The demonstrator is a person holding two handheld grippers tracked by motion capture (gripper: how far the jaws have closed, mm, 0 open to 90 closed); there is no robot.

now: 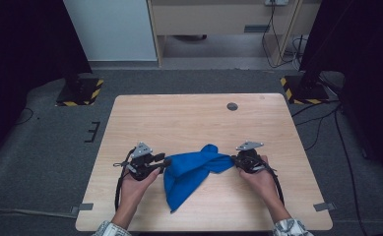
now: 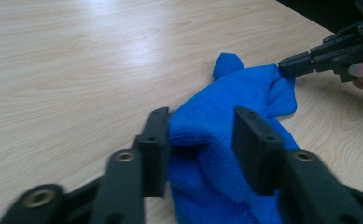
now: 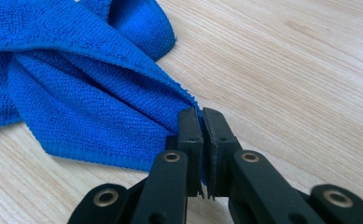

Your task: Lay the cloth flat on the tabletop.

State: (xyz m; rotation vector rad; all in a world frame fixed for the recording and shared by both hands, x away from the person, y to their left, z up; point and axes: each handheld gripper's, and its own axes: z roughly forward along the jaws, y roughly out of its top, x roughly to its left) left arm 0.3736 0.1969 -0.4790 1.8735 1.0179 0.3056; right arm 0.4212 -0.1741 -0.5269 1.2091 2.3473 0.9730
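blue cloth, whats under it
The blue cloth lies bunched on the wooden table, with bare wood all around it. Its folds cover whatever may sit beneath. The right tongs pinch one corner; the left tongs stand open around another fold.

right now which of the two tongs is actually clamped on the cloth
The right tongs: their jaws are shut on a corner of the blue cloth. The left tongs stand open, with cloth between the jaws but not pinched.

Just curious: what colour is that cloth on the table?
Bright blue; the cloth shows best in the right gripper view.
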